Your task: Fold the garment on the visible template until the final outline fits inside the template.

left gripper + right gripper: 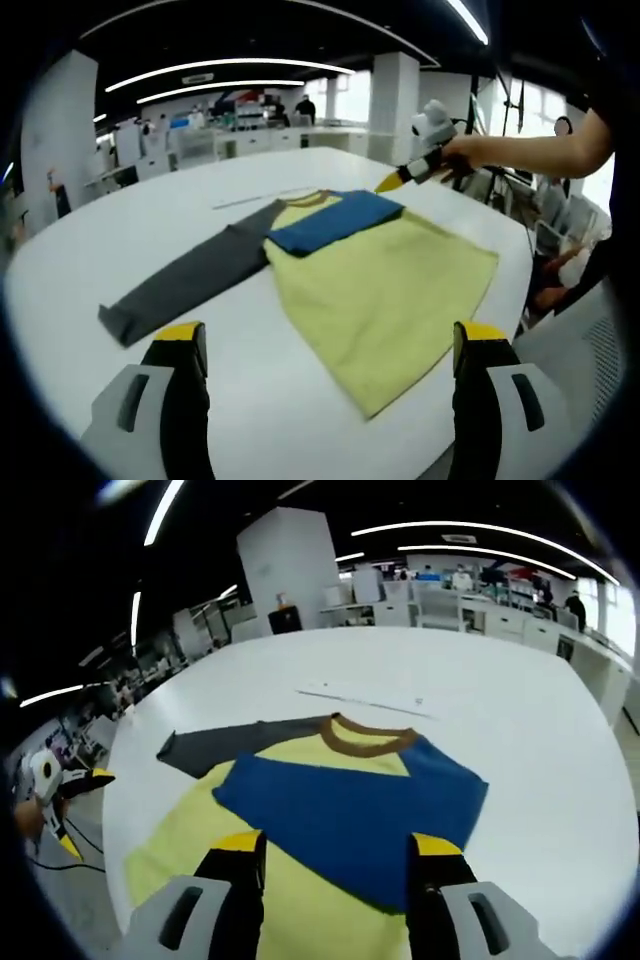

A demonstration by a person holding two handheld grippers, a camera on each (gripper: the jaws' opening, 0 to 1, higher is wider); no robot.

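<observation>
A yellow shirt (385, 290) is laid flat on the white desk (150, 215), its blue sleeve (350, 810) folded across. Both grippers' fingers (185, 375) (240, 875) are held open above it, nothing gripped.

Ahead of the left tongs (328, 350), the blue sleeve (335, 220) folded across the garment (385, 290) hides the chest beneath it; in the right gripper view, the right tongs (338, 855) cover the garment's near hem, cut by the lower edge; the pale strip (365, 695) on the surface (520, 710) beyond the collar (367, 742) bears marks too small to read; far desks blur.
</observation>
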